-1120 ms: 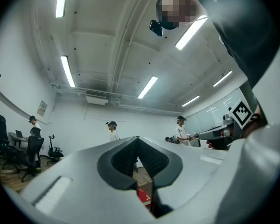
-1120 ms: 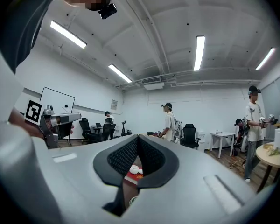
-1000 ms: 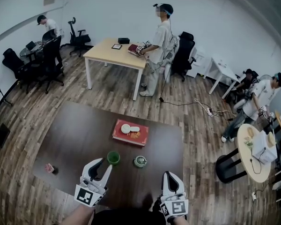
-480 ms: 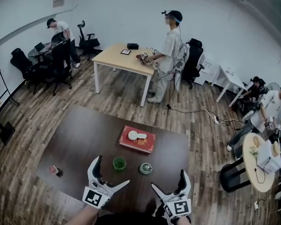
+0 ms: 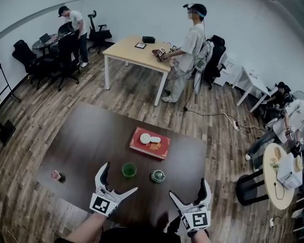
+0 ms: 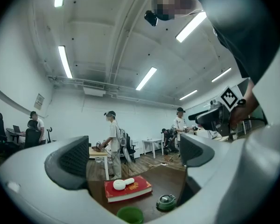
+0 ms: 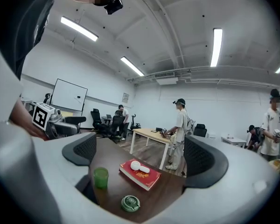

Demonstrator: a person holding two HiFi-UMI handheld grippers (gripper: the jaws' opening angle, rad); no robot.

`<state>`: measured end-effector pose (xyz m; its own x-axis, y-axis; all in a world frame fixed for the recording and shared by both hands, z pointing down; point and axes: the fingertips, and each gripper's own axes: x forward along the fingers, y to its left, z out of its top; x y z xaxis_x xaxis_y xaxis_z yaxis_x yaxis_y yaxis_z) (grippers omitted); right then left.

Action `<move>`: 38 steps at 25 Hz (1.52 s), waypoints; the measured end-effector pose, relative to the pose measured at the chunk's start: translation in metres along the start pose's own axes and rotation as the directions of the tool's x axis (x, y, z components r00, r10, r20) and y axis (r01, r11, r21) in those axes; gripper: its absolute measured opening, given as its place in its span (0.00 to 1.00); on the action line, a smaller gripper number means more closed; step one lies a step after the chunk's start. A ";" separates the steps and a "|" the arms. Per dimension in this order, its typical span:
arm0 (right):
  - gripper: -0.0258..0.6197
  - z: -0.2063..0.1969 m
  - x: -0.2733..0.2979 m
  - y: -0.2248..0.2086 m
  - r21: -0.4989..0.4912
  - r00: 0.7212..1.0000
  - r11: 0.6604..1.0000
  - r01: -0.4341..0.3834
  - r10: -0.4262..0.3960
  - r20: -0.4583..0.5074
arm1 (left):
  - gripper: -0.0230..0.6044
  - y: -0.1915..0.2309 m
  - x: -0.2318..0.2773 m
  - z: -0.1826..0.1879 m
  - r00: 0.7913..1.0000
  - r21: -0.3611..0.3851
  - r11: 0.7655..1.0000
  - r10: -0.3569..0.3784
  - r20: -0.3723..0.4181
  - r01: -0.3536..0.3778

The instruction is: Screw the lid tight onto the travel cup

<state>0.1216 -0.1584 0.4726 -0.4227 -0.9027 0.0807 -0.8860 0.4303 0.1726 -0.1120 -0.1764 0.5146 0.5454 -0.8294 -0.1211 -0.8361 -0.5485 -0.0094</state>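
Left claw (image 5: 121, 176) and right claw (image 5: 188, 187) sprang wide; green cup (image 5: 128, 170) open beside lid (image 5: 158, 175).

Dark brown table (image 5: 86, 135) standing on a wood-plank floor (image 5: 126, 95). Four things sit directly on it. Red book (image 5: 159, 148) lies flat, roughly centre, toward the far side. Green cup (image 5: 128, 170) is upright and open-topped, nearer than the book. Green lid (image 5: 158, 175) lies flat just right of the cup, not touching it. Small red-and-dark item (image 5: 56, 175) is well off to the left near the edge, too small to identify.
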 end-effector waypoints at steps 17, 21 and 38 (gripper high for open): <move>0.96 -0.067 0.057 -0.010 -0.001 0.993 1.000 -0.018 0.018 -0.117 | 0.97 0.023 0.061 -0.279 0.935 -0.002 0.995 -0.098 -0.339 0.104; 0.95 -0.085 0.077 -0.008 0.034 0.994 0.999 -0.022 0.026 -0.104 | 0.93 0.036 0.072 -0.318 0.921 -0.016 0.996 -0.085 -0.379 0.085; 0.94 -0.345 0.173 0.026 0.097 0.847 0.986 -0.138 0.168 -0.504 | 0.67 0.042 0.093 -0.345 0.920 -0.063 0.992 -0.125 -0.372 0.109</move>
<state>0.0913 -0.3040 0.8300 -0.4111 -0.6933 0.5919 -0.8336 0.5487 0.0637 -0.0761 -0.3138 0.8458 0.6277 -0.7342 0.2586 -0.7663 -0.6413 0.0395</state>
